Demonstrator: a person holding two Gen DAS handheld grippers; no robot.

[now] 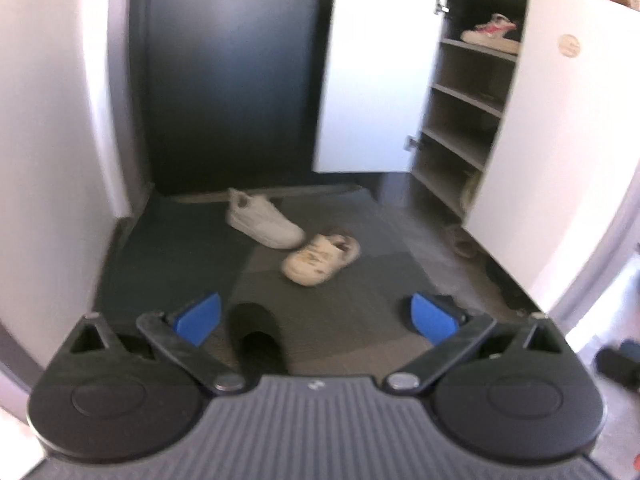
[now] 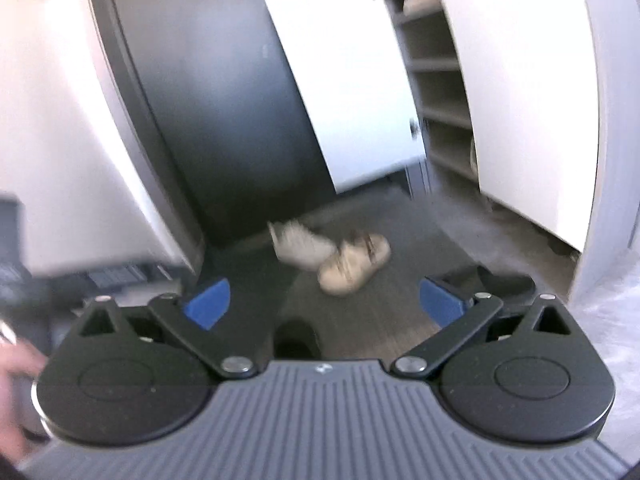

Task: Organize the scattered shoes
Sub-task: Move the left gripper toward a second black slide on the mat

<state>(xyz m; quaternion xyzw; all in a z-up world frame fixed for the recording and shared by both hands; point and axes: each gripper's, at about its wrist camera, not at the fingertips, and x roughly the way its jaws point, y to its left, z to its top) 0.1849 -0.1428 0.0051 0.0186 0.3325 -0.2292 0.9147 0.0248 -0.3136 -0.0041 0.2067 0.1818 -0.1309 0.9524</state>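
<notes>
Nearest, a black open-backed slipper lies on the grey ribbed floor mat between the spread blue pads of the left tongs, which hold nothing. Right tongs likewise gape wide and empty. Farther off, mid-mat, a white leather sneaker and a cream soiled clog lie just beside each other, with bare mat around them. At far right the white shoe cabinet stands with doors open; a pink-and-white sneaker sits on an upper shelf.
</notes>
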